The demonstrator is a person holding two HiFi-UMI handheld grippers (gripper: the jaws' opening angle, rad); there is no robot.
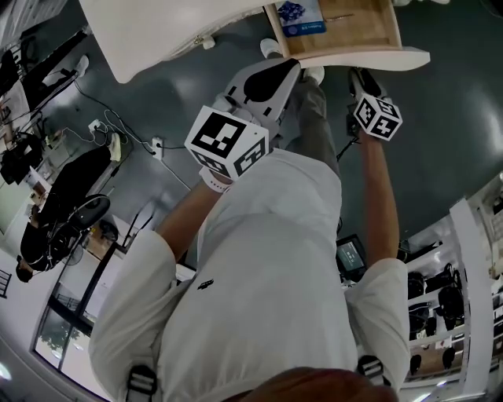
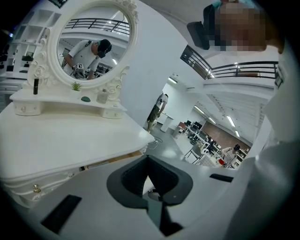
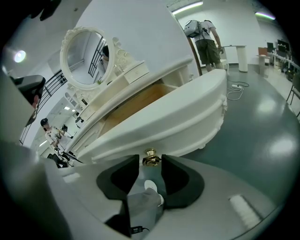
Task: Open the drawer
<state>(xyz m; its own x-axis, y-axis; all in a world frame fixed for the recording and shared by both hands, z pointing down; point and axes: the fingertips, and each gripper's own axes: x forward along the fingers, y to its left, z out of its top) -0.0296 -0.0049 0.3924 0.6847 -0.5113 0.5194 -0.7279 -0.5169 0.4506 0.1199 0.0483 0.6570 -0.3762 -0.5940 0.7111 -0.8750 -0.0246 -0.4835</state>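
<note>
The white drawer (image 1: 369,58) of the vanity table (image 1: 157,35) stands pulled out, its wooden inside (image 1: 346,27) showing with a blue packet (image 1: 301,16) in it. In the right gripper view the curved drawer front (image 3: 183,119) carries a gold knob (image 3: 151,158). My right gripper (image 3: 151,164) has that knob between its fingertips, with a thin gap at each side, so the jaws stand open. My left gripper (image 2: 147,161) hangs off the table's near edge (image 2: 61,140) with its tips together on nothing. The head view shows the left gripper (image 1: 271,74) and the right gripper (image 1: 358,74) below the drawer.
An oval mirror (image 2: 93,42) with small items on its shelf stands on the table top. A power strip (image 1: 155,145) and cables lie on the grey floor at the left. Shelving (image 1: 471,259) stands at the right. A person (image 3: 204,37) stands far behind the table.
</note>
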